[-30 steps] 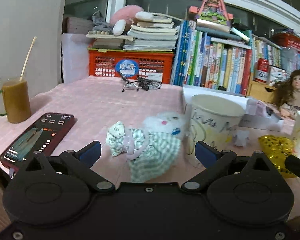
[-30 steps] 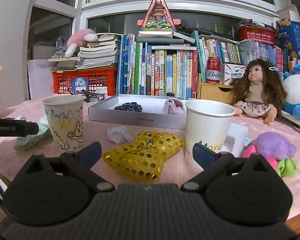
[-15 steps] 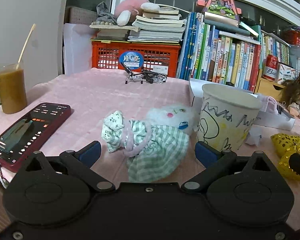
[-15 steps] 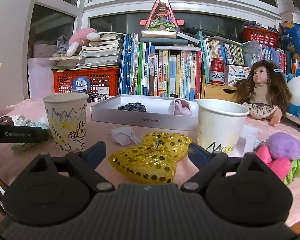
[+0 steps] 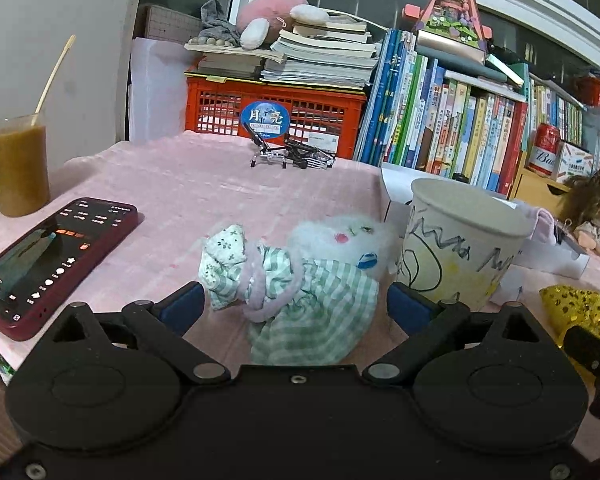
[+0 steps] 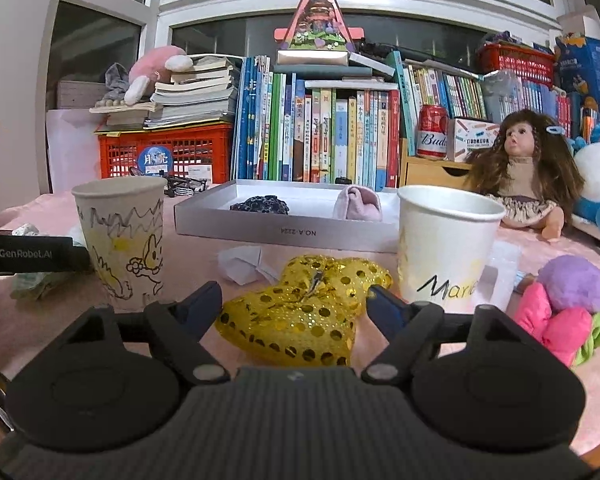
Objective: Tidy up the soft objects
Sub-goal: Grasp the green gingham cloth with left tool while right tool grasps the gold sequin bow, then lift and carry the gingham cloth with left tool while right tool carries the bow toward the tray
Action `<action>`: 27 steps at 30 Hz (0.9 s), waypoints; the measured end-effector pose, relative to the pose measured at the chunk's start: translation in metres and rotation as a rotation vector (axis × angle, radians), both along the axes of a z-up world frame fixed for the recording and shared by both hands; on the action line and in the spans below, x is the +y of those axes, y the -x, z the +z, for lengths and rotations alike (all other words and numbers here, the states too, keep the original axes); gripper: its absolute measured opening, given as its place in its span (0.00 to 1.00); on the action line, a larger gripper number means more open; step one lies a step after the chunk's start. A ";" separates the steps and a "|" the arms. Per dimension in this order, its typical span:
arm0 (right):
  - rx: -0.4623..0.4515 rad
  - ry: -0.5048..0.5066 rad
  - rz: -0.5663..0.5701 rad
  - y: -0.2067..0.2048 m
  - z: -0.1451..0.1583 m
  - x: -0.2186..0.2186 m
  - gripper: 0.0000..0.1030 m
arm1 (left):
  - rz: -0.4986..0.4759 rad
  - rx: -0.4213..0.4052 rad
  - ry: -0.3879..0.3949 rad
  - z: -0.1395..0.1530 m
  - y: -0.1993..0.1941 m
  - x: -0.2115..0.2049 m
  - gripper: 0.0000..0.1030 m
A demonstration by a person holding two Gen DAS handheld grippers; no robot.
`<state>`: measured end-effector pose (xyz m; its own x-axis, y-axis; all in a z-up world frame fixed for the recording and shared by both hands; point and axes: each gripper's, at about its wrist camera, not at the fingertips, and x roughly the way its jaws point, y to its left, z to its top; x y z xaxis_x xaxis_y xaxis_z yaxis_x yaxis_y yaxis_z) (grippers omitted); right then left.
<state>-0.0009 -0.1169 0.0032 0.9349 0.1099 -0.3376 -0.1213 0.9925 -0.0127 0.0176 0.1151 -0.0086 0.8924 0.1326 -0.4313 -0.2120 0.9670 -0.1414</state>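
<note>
Left wrist view: left claw (image 5: 292,306) held low over pink tabletop (image 5: 188,184), jaws apart and closing. Checked green cloth toy (image 5: 300,292) seen lying between blue pads; contact at left pad cannot be told, right pad clear. Drawn-on cup (image 5: 460,248) stood just right of toy; phone (image 5: 48,256) laid at left.

Right wrist view: right claw (image 6: 296,304) apart, closing. Gold sequin bow (image 6: 300,316) laid on tabletop between pads, not yet pinched. White cup (image 6: 444,244) stood beside right; grey tray (image 6: 284,232) set behind.
</note>
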 end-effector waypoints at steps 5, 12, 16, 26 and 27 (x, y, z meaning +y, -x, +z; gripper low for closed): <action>0.004 0.005 0.004 0.000 -0.001 0.001 0.82 | 0.002 0.012 0.000 -0.001 0.000 0.001 0.83; 0.015 0.005 0.015 -0.003 -0.002 0.004 0.78 | -0.003 0.027 -0.007 -0.003 0.002 0.002 0.59; 0.016 0.005 0.015 -0.003 -0.002 0.005 0.76 | -0.001 0.029 -0.017 -0.001 0.005 0.003 0.51; 0.033 0.004 0.023 -0.003 -0.004 0.004 0.61 | 0.011 0.017 -0.026 0.006 0.010 0.002 0.43; 0.035 0.005 0.027 -0.003 -0.004 0.004 0.58 | 0.012 0.014 -0.028 0.007 0.011 0.001 0.43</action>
<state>0.0020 -0.1125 -0.0004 0.9193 0.1333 -0.3704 -0.1487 0.9888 -0.0134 0.0069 0.1164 -0.0018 0.8843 0.1556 -0.4401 -0.2257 0.9678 -0.1114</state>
